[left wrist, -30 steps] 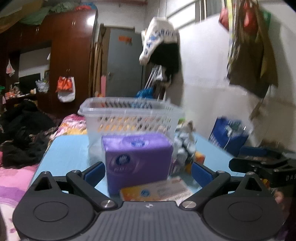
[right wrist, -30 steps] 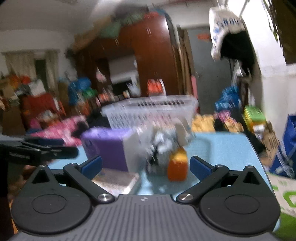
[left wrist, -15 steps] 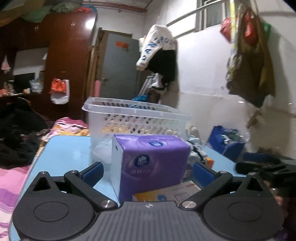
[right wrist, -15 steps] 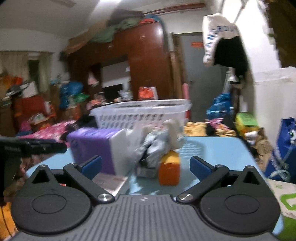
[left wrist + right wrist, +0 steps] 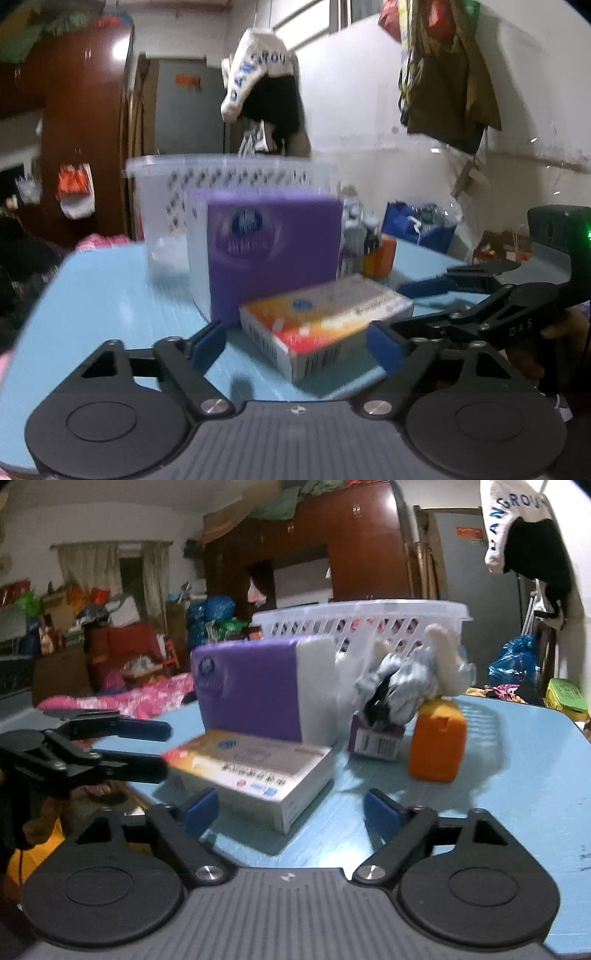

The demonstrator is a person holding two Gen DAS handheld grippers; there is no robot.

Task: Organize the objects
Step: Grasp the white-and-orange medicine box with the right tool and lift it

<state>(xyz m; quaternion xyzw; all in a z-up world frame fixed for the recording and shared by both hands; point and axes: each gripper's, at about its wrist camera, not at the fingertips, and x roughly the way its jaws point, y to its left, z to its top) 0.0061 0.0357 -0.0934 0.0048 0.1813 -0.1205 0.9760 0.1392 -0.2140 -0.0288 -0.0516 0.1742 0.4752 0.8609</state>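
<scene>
A flat orange and white box (image 5: 325, 317) (image 5: 255, 771) lies on the blue table (image 5: 110, 302) in front of a purple tissue pack (image 5: 273, 254) (image 5: 255, 690). Behind stands a white plastic basket (image 5: 229, 177) (image 5: 369, 624). An orange container (image 5: 437, 738) (image 5: 380, 254), a small purple box (image 5: 376, 738) and a grey-white bundle (image 5: 402, 683) sit to the right. My left gripper (image 5: 297, 347) is open, jaws either side of the flat box's near end. My right gripper (image 5: 291, 810) is open, just short of that box.
The left gripper also shows in the right wrist view (image 5: 110, 746), the right gripper in the left wrist view (image 5: 461, 295). A wardrobe (image 5: 332, 546), a bed with pink cloth (image 5: 122, 701), hanging clothes (image 5: 262, 81) and bags surround the table.
Both grippers have moved forward and down toward the flat box, which now looms larger. Both stay open.
</scene>
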